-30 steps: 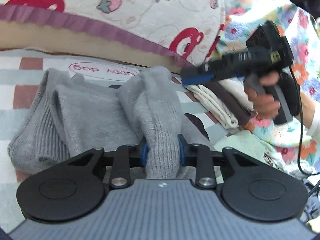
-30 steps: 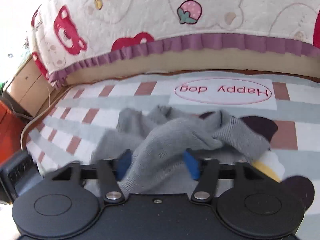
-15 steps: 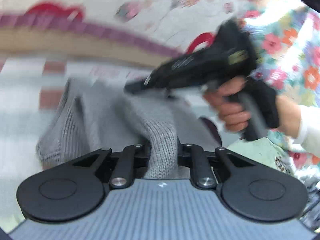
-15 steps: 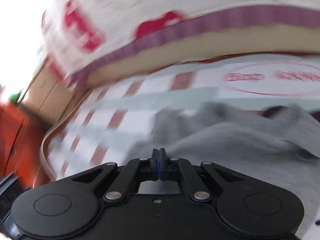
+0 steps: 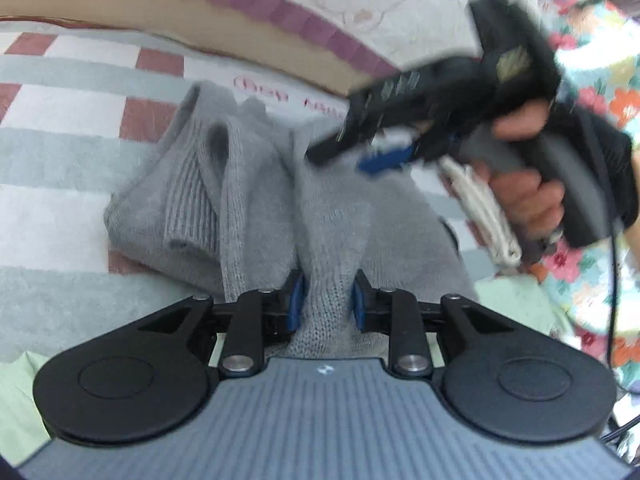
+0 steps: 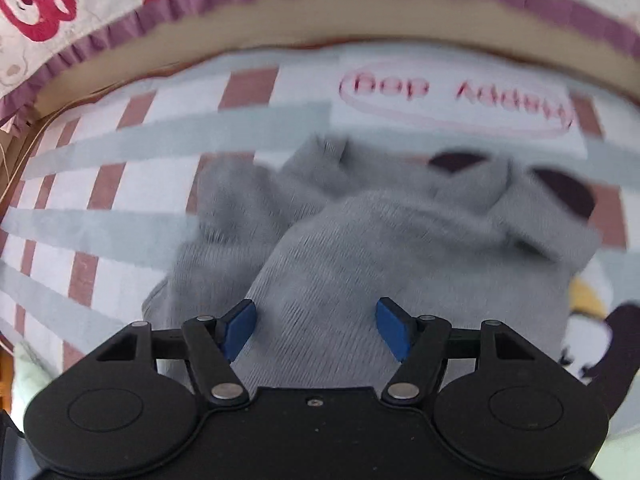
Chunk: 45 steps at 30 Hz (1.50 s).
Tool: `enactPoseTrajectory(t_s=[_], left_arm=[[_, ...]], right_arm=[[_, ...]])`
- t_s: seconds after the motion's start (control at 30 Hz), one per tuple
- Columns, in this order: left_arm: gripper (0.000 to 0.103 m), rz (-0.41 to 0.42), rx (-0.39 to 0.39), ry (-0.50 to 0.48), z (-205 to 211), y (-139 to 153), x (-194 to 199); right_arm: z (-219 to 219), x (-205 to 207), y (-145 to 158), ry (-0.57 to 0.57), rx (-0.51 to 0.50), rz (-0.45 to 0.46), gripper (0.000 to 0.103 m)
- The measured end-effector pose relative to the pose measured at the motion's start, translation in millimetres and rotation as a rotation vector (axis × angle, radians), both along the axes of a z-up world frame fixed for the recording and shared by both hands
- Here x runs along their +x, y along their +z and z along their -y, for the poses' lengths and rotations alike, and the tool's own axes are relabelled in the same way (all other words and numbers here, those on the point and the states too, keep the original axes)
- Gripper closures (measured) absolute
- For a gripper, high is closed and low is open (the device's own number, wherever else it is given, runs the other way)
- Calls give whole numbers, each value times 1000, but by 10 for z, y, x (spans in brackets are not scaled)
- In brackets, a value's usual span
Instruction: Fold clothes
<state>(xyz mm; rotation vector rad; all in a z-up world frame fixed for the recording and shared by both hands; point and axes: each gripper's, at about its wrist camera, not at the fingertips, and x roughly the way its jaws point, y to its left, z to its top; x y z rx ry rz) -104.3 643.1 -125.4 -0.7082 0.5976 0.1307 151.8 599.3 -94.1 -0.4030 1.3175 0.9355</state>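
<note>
Left wrist view: I'm keeping the left gripper (image 5: 326, 300) pinching a bunched fold of the grey sweater (image 5: 256, 200), jaws easing apart, anchoring it on the checked mat (image 5: 60, 208). My right gripper (image 6: 316, 326) is opening wide above the sweater, empty, ready to regrasp.

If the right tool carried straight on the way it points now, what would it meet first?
Most likely the grey knit sweater, bunched directly below the right tool, whose jaws are opening with nothing pinched; blur hides the gap.
</note>
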Motion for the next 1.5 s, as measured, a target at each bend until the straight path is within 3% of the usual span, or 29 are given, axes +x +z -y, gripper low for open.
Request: enactPoseTrajectory(t_s=[0.07, 0.13, 0.2, 0.27, 0.3, 0.33, 0.4, 0.47, 0.53, 0.7, 0.73, 0.77, 0.8, 0.97, 1.13, 1.23, 1.37, 1.43, 1.5], left_arm=[[72, 37, 46, 24, -65, 102, -57], [66, 65, 107, 83, -162, 178, -120], [66, 61, 163, 130, -254, 162, -88], [66, 55, 172, 115, -344, 52, 25], [66, 51, 150, 105, -387, -20, 86], [66, 45, 99, 91, -427, -110, 152], [62, 31, 25, 100, -484, -264, 263], [62, 1, 15, 128, -491, -339, 335], [62, -19, 55, 130, -453, -315, 401], [46, -56, 128, 122, -350, -253, 587], [47, -58, 121, 120, -354, -263, 616], [55, -63, 108, 116, -371, -275, 647], [90, -67, 94, 111, -388, -287, 677], [91, -41, 226, 13, -384, 88, 873], [91, 3, 345, -102, -697, 568, 1319], [91, -58, 252, -158, -968, 393, 1583], [90, -173, 88, -214, -1312, -6, 1856], [81, -216, 40, -160, -1383, -194, 1727], [74, -172, -16, -85, -1436, -210, 1477]], right_arm=[[4, 10, -111, -15, 0, -19, 19], [-42, 10, -265, 14, -9, -25, 0], [-171, -28, -310, 106, -9, 50, 0], [-152, -90, -266, 150, 6, 168, 10], [-83, -118, -240, 142, 24, 199, 24], [-4, -141, -212, 131, 46, 228, 47], [219, -149, -138, 102, 113, 261, 70], [423, -183, -78, 100, 173, 310, 74], [566, -233, -33, 120, 232, 345, 75], [868, -261, 128, 112, 375, 406, 75], [916, -260, 151, 107, 400, 412, 75], [964, -258, 163, 104, 422, 416, 76], [1007, -252, 168, 99, 442, 414, 76], [1229, -238, 296, 59, 563, 415, 77], [1273, -128, 736, -22, 692, 465, 77], [1122, -192, 863, 5, 709, 529, 78], [663, -336, 468, 107, 582, 535, 77], [469, -364, 189, 123, 499, 505, 77], [361, -438, -24, 160, 426, 539, 75]])
